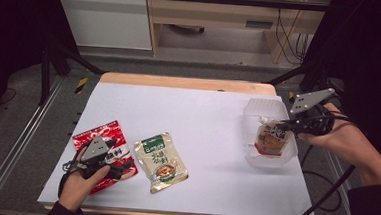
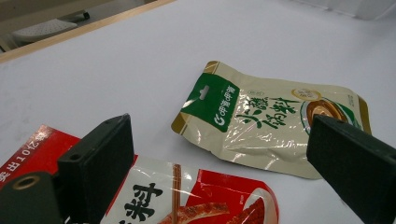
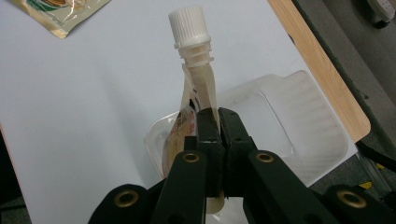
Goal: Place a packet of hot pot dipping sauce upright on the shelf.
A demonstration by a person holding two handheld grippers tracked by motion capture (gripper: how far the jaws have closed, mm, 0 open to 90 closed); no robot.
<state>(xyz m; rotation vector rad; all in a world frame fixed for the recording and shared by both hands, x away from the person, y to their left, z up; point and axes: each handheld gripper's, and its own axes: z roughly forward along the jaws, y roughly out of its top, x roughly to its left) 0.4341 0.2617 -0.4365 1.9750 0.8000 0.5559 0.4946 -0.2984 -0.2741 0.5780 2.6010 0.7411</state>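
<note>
The right claw is clenched on the upper edge of a spouted pouch, just below its white cap, and holds it over the clear plastic tray at the worktop's far right, so the step in hand looks like setting the pouch into the tray. The next move calls for lowering it until its base rests inside the tray, then releasing. The left claw hangs released over the red packet, with the green-topped packet just beside that, probably next in line.
</note>
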